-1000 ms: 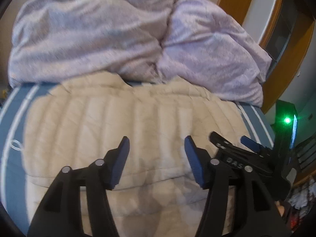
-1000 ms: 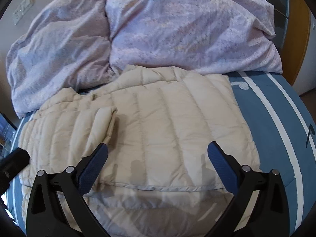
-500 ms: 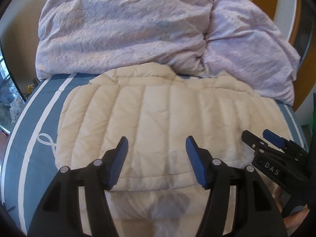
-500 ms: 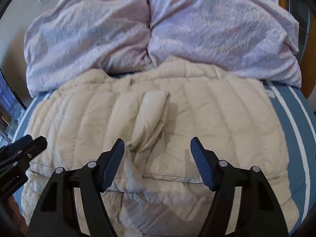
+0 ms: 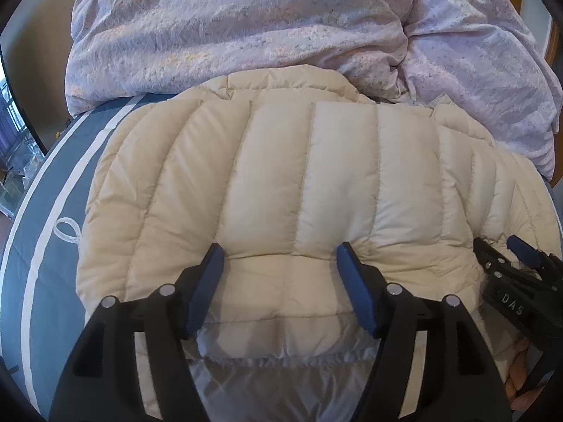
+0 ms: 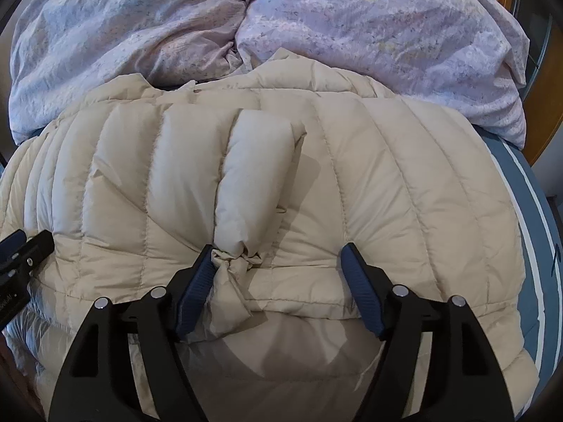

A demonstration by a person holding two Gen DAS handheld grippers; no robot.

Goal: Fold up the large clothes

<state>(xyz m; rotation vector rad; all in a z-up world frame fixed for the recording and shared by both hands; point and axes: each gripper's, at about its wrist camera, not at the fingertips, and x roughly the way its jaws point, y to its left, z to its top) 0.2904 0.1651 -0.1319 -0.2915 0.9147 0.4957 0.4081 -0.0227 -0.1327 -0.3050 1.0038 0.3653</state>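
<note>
A cream quilted puffer jacket (image 5: pixel 299 183) lies spread on the bed, folded over itself near its front edge. It fills the right wrist view (image 6: pixel 387 193) too, with a sleeve (image 6: pixel 253 176) lying along its middle, cuff toward me. My left gripper (image 5: pixel 279 256) is open and empty, low over the jacket's near fold. My right gripper (image 6: pixel 278 256) is open and empty, its left finger touching the sleeve's cuff (image 6: pixel 235 263). Each gripper shows at the edge of the other's view.
A crumpled lilac duvet (image 5: pixel 281 24) is piled behind the jacket, touching its far edge. The blue bedspread with white stripes (image 5: pixel 45 228) shows on the left and, in the right wrist view (image 6: pixel 538 228), on the right. Wooden furniture stands at far right.
Both grippers have moved forward and down, closer to the jacket's near fold. The right gripper has narrowed from one second ago and now touches the sleeve cuff.
</note>
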